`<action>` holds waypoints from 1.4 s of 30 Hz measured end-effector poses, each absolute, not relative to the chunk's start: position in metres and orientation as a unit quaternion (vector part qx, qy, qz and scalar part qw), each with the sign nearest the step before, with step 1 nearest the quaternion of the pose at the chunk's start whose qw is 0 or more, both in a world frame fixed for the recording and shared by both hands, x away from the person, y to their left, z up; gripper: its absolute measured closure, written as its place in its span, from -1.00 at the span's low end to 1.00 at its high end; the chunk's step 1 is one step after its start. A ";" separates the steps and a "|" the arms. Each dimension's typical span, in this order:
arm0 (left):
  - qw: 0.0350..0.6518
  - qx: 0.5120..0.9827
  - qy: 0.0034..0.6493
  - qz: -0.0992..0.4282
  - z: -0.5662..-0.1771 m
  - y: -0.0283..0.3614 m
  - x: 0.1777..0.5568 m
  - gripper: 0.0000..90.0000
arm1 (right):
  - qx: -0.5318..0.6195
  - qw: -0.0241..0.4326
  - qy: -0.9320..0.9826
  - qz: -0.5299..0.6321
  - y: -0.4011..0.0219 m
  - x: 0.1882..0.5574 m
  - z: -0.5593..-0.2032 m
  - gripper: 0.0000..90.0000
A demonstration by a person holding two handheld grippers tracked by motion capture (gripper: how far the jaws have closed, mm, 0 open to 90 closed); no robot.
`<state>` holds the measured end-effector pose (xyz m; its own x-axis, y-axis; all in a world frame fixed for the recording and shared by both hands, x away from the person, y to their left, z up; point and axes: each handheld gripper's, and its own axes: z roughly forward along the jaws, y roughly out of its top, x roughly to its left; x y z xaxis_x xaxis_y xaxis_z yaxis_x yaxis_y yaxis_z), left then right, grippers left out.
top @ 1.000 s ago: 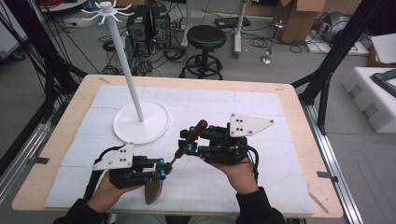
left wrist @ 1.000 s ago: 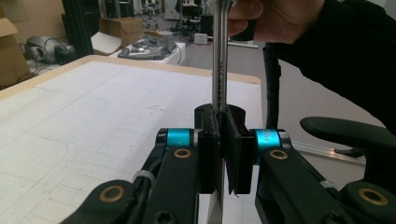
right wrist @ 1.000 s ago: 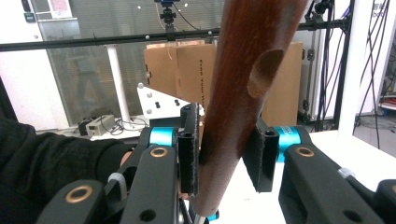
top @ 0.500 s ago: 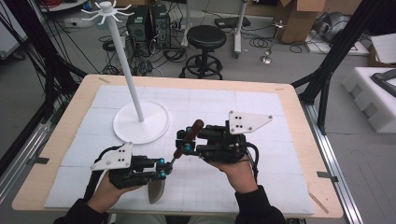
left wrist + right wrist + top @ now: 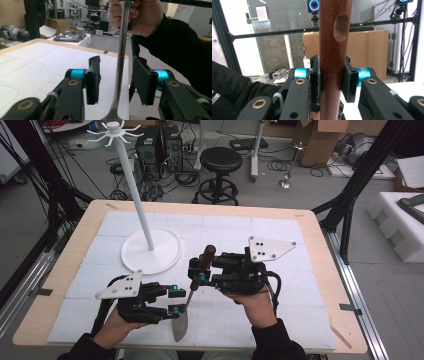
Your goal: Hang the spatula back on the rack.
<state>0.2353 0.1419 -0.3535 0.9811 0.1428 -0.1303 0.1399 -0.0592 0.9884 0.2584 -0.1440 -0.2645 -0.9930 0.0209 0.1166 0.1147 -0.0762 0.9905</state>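
Note:
A spatula with a dark wooden handle (image 5: 206, 256) and a metal blade (image 5: 180, 328) hangs tilted above the white mat. My right gripper (image 5: 198, 271) is shut on the handle (image 5: 334, 50), pads pressed against both sides, just below its hanging hole (image 5: 340, 27). My left gripper (image 5: 176, 299) sits lower left, and its jaws have just been opening. In the left gripper view the metal shank (image 5: 121, 62) stands between the left gripper's (image 5: 117, 82) pads with a gap on each side. The person's right hand (image 5: 140, 17) shows above.
A white rack stands at the back left of the mat: a round base (image 5: 162, 257), a thin pole (image 5: 135, 185) and hooks on top (image 5: 114, 129). The wooden table's edge (image 5: 320, 250) runs along the right. A black stool (image 5: 220, 160) is beyond the table.
The left gripper's jaws have opened off the spatula's metal shank. Both hands and the spatula stay in place, the right gripper still holding the handle.

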 end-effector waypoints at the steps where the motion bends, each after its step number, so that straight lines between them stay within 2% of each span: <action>1: 0.681 0.726 0.096 -0.002 -0.351 0.142 0.235 0.21 | -0.050 0.033 -0.681 -0.730 -0.144 0.258 -0.264 0.62; 8: 0.688 0.723 0.061 -0.036 -0.342 0.134 0.236 0.22 | -0.016 0.073 -0.676 -0.733 -0.144 0.262 -0.261 0.62; 15: 0.679 0.730 0.024 -0.066 -0.345 0.121 0.233 0.41 | 0.023 0.113 -0.674 -0.730 -0.138 0.266 -0.263 0.62; 22: 0.681 0.730 0.027 -0.056 -0.346 0.119 0.235 0.84 | 0.026 0.117 -0.674 -0.729 -0.134 0.264 -0.263 0.61; 26: 0.680 0.731 0.040 -0.040 -0.345 0.121 0.236 0.86 | 0.011 0.098 -0.675 -0.731 -0.135 0.264 -0.263 0.59; 27: 0.681 0.731 0.044 -0.035 -0.345 0.122 0.236 0.86 | 0.002 0.093 -0.675 -0.732 -0.135 0.263 -0.263 0.47; 28: 0.679 0.732 0.048 -0.027 -0.345 0.123 0.236 0.86 | -0.017 0.077 -0.675 -0.733 -0.135 0.262 -0.263 0.13; 29: 0.680 0.731 0.054 -0.022 -0.346 0.124 0.236 0.86 | -0.039 0.060 -0.677 -0.733 -0.135 0.260 -0.263 -0.05; 32: 0.677 0.733 0.074 0.002 -0.346 0.127 0.237 0.86 | -0.070 0.017 -0.684 -0.726 -0.139 0.257 -0.262 -0.28; 36: 0.665 0.739 0.101 0.031 -0.346 0.128 0.238 0.86 | -0.112 -0.046 -0.686 -0.717 -0.142 0.252 -0.259 -0.31; 39: 0.661 0.741 0.112 0.042 -0.346 0.128 0.239 0.86 | -0.128 -0.072 -0.688 -0.711 -0.141 0.250 -0.258 -0.23; 42: 0.658 0.741 0.122 0.053 -0.346 0.127 0.239 0.86 | -0.127 -0.078 -0.692 -0.706 -0.137 0.249 -0.256 -0.12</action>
